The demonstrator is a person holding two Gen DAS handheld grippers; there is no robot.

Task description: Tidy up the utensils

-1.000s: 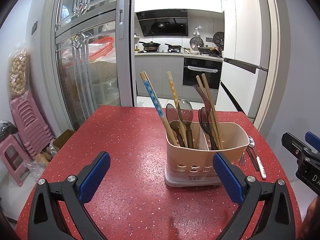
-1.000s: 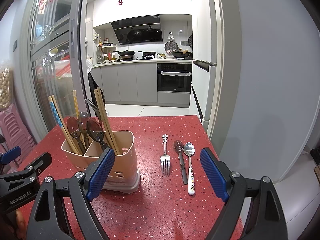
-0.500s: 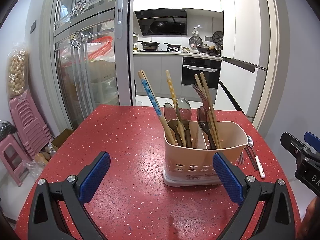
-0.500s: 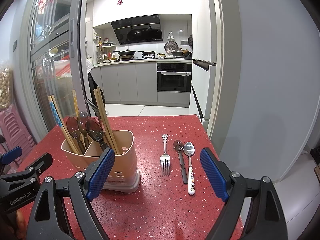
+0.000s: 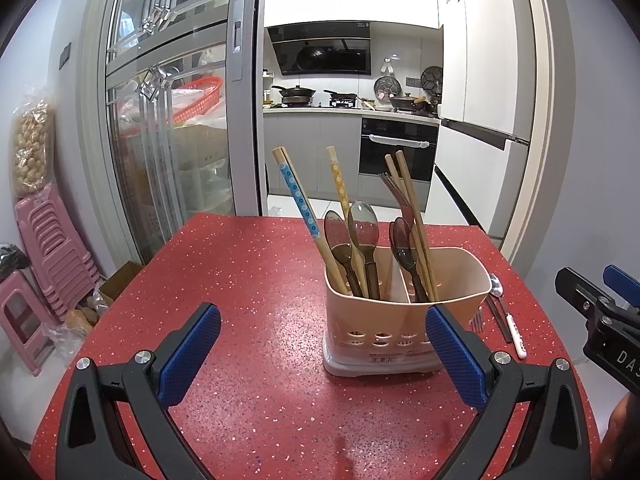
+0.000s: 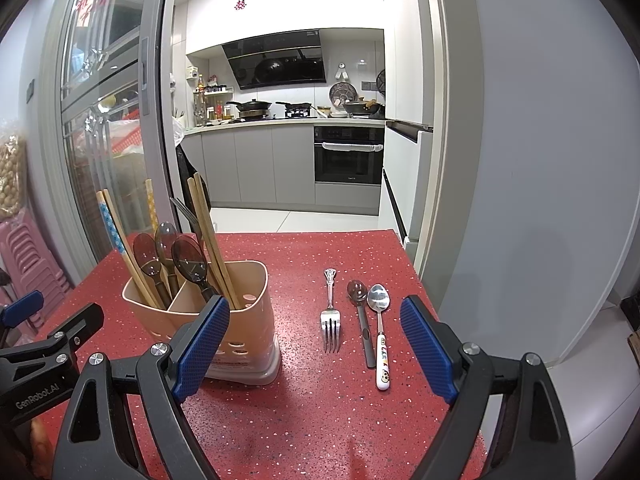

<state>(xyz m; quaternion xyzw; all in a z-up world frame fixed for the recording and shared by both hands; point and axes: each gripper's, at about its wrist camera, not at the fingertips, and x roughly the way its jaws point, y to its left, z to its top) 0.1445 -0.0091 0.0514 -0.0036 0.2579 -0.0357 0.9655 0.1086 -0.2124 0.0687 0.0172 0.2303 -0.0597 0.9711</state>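
Observation:
A beige utensil holder [image 5: 404,320] [image 6: 248,320] stands on the red speckled table [image 5: 240,280] and holds chopsticks, brown spoons and a fork. To its right lie a metal fork [image 6: 330,320], a dark spoon [image 6: 362,320] and a spoon with a white patterned handle [image 6: 381,332], side by side. My left gripper [image 5: 320,352] is open near the table's front, the holder just beyond its right finger. My right gripper [image 6: 314,348] is open too, nothing between its fingers, with the loose fork and spoons just ahead.
The table's right edge [image 6: 416,276] runs close beside the loose spoons, with a grey wall beyond. Pink stools [image 5: 44,248] stand stacked at the left by a glass sliding door [image 5: 168,120]. A kitchen lies behind the table.

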